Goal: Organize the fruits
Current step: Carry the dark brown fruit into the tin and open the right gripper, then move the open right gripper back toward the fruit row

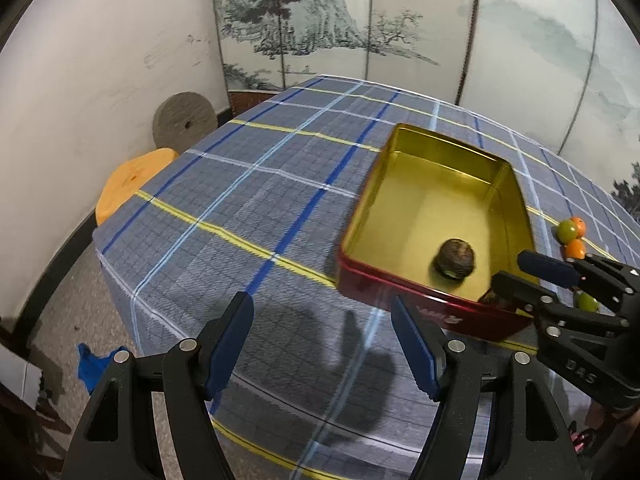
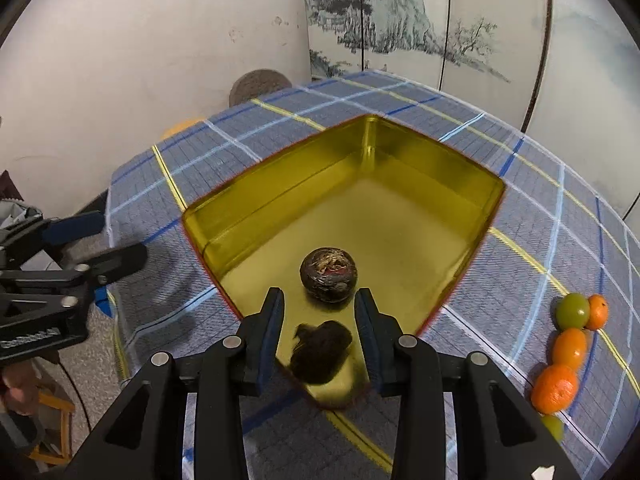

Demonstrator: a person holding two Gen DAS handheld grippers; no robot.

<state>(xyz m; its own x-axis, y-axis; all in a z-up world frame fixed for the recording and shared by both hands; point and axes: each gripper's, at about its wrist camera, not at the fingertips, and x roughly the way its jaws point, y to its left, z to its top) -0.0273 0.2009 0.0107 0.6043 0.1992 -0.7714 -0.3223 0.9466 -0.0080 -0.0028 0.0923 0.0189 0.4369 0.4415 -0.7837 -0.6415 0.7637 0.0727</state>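
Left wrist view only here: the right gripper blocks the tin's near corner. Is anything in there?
Observer: Yes, a second dark fruit, blurred, lies in that corner of the tin, between the fingers of the right gripper.
Operator: Gripped?
Observer: Seemingly not; the jaws are open, with the pads apart from it.
Operator: How much fruit is outside the tin?
Observer: Three oranges and two green fruits, in a row on the tablecloth.

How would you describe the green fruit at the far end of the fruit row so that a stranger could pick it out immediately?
Start from the gold-lined tin on the checked tablecloth, then look to its right for a short row of small fruits. The green fruit is at the far end, touching an orange fruit. The nearer neighbours in the row are orange.
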